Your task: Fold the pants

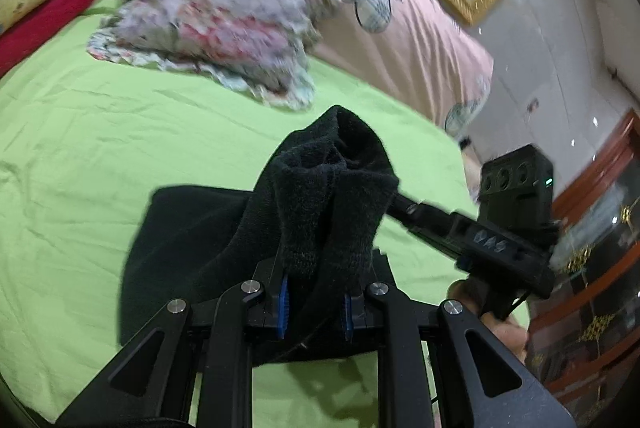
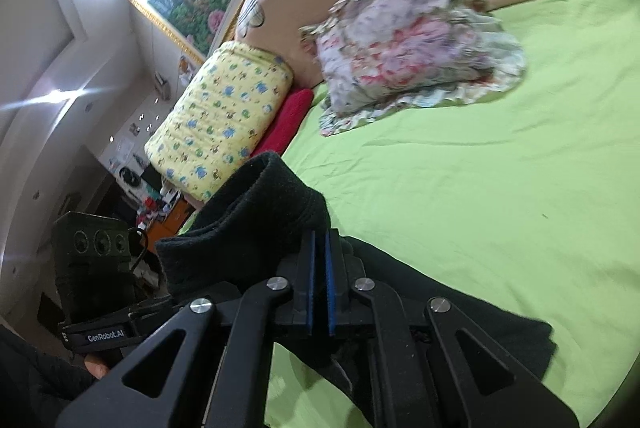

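Black fleece pants [image 1: 208,228] lie on the green bed sheet [image 1: 100,131], one end lifted. My left gripper [image 1: 316,304] is shut on a bunched fold of the pants and holds it above the sheet. My right gripper [image 2: 320,288] is shut on the pants [image 2: 256,224] too; its blue pads are almost together with the fabric edge pinched at their tips. The rest of the pants trails under it to the right [image 2: 500,324]. In the left wrist view the right gripper's body [image 1: 492,240] enters the raised fabric from the right. The left gripper's body [image 2: 96,268] shows in the right wrist view.
A floral folded cloth pile [image 1: 216,27] lies on the sheet near the pink headboard cushion [image 1: 420,39]. A yellow patterned pillow [image 2: 224,115] and a red cloth [image 2: 288,119] sit at the bed's edge. A wooden cabinet [image 1: 592,268] stands beside the bed.
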`<action>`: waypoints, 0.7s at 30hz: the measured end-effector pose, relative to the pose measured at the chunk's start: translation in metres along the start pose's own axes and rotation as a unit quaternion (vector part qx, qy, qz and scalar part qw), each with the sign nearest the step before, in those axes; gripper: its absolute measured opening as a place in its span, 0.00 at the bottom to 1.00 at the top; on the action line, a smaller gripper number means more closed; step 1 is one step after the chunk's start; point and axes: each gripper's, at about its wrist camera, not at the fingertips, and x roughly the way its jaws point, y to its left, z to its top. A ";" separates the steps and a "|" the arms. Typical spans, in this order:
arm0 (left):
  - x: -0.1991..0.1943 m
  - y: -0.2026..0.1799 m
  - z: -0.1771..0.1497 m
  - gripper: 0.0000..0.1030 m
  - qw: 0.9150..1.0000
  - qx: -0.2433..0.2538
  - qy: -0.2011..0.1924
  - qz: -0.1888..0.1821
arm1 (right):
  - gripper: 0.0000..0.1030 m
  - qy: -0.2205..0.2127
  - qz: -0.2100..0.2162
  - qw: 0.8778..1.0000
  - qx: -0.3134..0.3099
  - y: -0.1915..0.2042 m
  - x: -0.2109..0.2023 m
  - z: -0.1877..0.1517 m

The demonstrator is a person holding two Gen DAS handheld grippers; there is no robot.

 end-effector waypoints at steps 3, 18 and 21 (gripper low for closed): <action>0.013 -0.008 -0.007 0.18 1.000 0.008 0.011 -0.001 | 0.00 -0.027 0.010 0.999 0.017 -0.010 -0.019 -0.005; 0.060 -0.055 -0.036 0.18 0.996 0.071 0.059 0.005 | 0.60 -0.080 -0.056 0.988 0.122 -0.064 -0.077 -0.034; 0.064 -0.057 -0.040 0.18 0.995 0.074 0.064 0.009 | 0.72 -0.088 -0.060 0.989 0.104 -0.059 -0.079 -0.036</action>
